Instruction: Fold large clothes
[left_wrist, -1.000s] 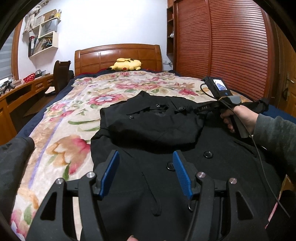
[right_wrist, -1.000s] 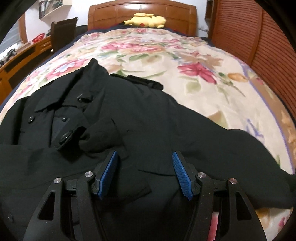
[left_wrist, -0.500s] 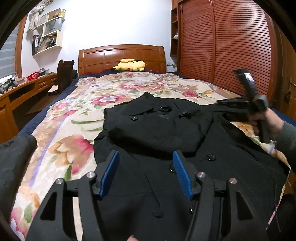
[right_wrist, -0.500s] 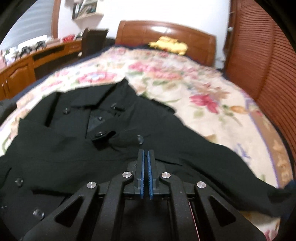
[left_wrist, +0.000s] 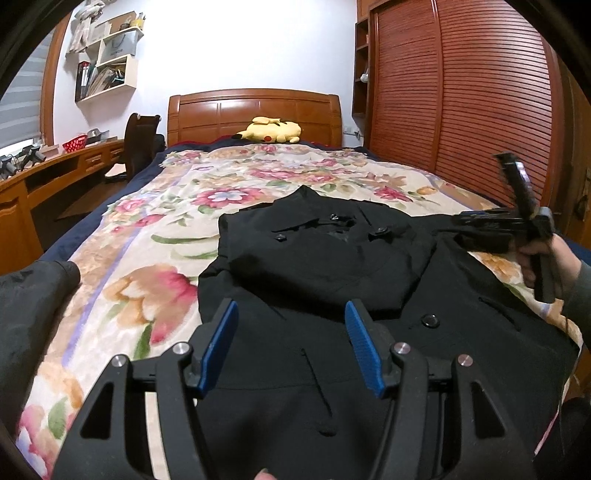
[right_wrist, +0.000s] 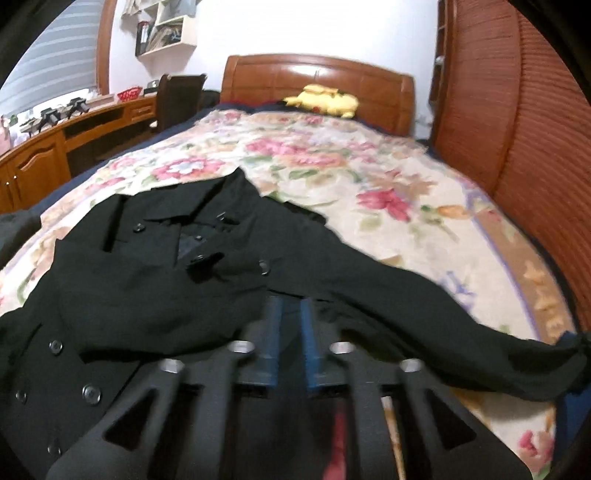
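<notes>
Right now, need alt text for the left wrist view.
A black coat lies spread on a bed with a floral blanket, one sleeve folded across its chest. The left gripper hovers open above the coat's lower half, gripping nothing. At right, a hand holds the right gripper over the coat's far shoulder.

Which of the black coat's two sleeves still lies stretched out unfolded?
The sleeve on the wooden wardrobe side trails across the floral bedspread; the other is folded over the black coat chest.

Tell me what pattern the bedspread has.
The bedspread is cream with pink flowers, clearest in the left wrist view.
</notes>
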